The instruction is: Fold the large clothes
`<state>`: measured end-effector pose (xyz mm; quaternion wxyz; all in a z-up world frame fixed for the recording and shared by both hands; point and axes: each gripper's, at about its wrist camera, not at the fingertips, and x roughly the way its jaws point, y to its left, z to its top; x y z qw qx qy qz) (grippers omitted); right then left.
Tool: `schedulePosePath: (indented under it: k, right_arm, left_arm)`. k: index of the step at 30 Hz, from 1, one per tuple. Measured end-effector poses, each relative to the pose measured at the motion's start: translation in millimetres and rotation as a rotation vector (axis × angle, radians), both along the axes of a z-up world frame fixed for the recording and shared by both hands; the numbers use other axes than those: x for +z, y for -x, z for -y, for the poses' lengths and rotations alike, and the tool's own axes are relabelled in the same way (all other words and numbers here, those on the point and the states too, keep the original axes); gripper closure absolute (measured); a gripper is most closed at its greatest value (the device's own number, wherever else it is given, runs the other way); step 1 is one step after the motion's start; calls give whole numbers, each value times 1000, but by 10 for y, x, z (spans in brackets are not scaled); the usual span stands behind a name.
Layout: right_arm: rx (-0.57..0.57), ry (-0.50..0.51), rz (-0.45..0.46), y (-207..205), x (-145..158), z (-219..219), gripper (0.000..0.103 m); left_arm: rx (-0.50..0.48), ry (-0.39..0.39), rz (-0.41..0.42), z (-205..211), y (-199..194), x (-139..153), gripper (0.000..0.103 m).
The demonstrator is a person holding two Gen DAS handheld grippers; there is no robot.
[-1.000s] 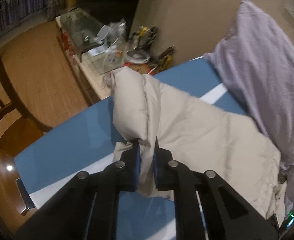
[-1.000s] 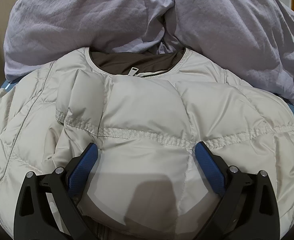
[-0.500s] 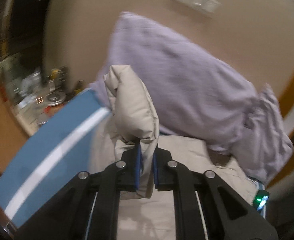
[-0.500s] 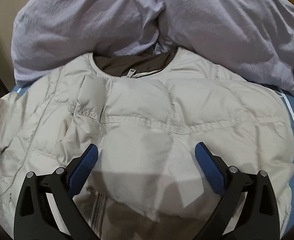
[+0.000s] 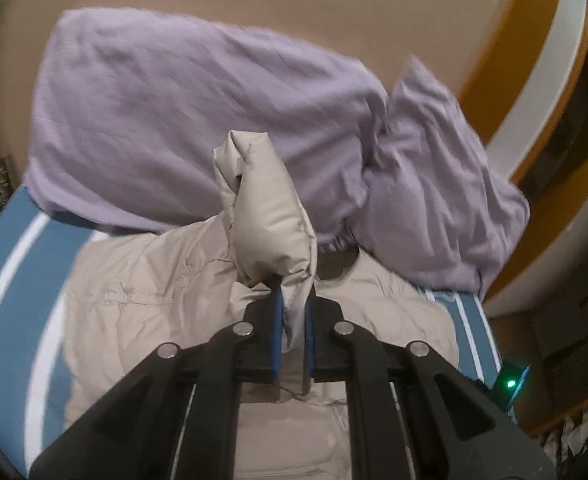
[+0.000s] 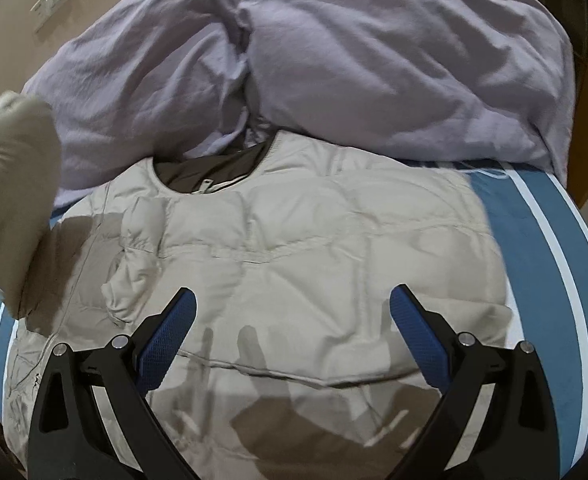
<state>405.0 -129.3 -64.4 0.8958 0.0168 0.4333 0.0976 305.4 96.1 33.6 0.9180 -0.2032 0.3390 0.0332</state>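
Note:
A beige puffer jacket (image 6: 314, 248) lies flat on the blue striped bed (image 6: 542, 264), its dark collar (image 6: 209, 168) toward the far side. My left gripper (image 5: 293, 312) is shut on the jacket's sleeve (image 5: 265, 216) and holds it raised above the jacket body (image 5: 141, 292). The raised sleeve also shows at the left edge of the right wrist view (image 6: 13, 184). My right gripper (image 6: 291, 320) is open and empty, hovering above the lower middle of the jacket.
A crumpled lilac duvet (image 6: 334, 64) is heaped along the far side of the bed, against the jacket's collar; it also shows in the left wrist view (image 5: 197, 128). A beige wall (image 5: 294, 4) stands behind it. Blue sheet shows at both sides of the jacket.
My left gripper has swung the held sleeve up and in from the bed's left side over the jacket body. My right gripper has drawn back and risen a little.

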Motion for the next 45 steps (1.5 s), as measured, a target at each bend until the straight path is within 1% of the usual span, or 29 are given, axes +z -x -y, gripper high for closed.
schedulePosePath:
  k: [3, 5, 8, 11, 13, 15, 17, 18, 19, 24, 27, 28, 30, 31, 34, 36, 37, 39, 40, 42, 43, 45]
  right_arm:
    - [-22, -4, -1, 35, -7, 124, 4]
    - [-36, -4, -5, 37, -27, 194, 4]
    - [-58, -8, -10, 47, -41, 294, 4]
    - [-72, -12, -13, 46, -45, 357, 4]
    - [-76, -13, -13, 40, -36, 378, 4]
    - [-76, -15, -11, 33, -26, 388, 4]
    - [-75, -20, -8, 30, -8, 382, 4]
    - [-73, -22, -6, 30, 3, 372, 4]
    - [-70, -27, -3, 30, 21, 356, 4]
    - [-35, -62, 10, 46, 116, 216, 4]
    - [3, -86, 16, 59, 177, 67, 4]
    - [22, -94, 18, 62, 203, -7, 5]
    - [57, -109, 18, 64, 240, -142, 11]
    - [70, -113, 16, 66, 252, -203, 13]
    - [126, -128, 14, 58, 295, -450, 22]
    - [153, -126, 20, 59, 317, -592, 33]
    - [168, -124, 24, 60, 326, -669, 34]
    - [189, -120, 27, 56, 330, -786, 43]
    - [204, -113, 27, 51, 324, -862, 45]
    - [222, -101, 25, 46, 296, -959, 53]
    - [227, -92, 22, 45, 274, -998, 54]
    - [231, -73, 4, 38, 204, -1054, 61]
  left_arm:
    - [-31, -9, -56, 190, -130, -223, 94]
    - [-54, 1, -103, 337, -232, -399, 94]
    - [-77, -4, -154, 469, -317, -587, 94]
    - [-94, -19, -196, 604, -383, -723, 93]
    - [-104, -14, -212, 659, -403, -773, 92]
    - [-113, -10, -215, 701, -402, -786, 90]
    - [-123, -18, -205, 733, -373, -752, 85]
    - [-123, -33, -200, 746, -350, -722, 74]
    - [-122, -44, -193, 752, -341, -695, 68]
    - [-89, -131, -170, 635, -175, -568, 62]
    - [-66, -112, -166, 489, -62, -549, 60]
    - [-47, -117, -169, 433, -16, -549, 59]
    - [-23, -123, -177, 356, 40, -558, 59]
    - [-12, -125, -183, 312, 70, -568, 59]
    - [25, -159, -202, 185, 169, -600, 59]
    - [46, -188, -214, 109, 244, -620, 59]
    - [52, -197, -217, 90, 267, -625, 59]
    - [66, -213, -227, 25, 330, -642, 59]
    - [74, -220, -232, -13, 362, -653, 58]
    - [85, -227, -241, -58, 397, -670, 56]
    - [92, -231, -246, -94, 420, -683, 55]
    - [98, -234, -254, -128, 444, -707, 55]
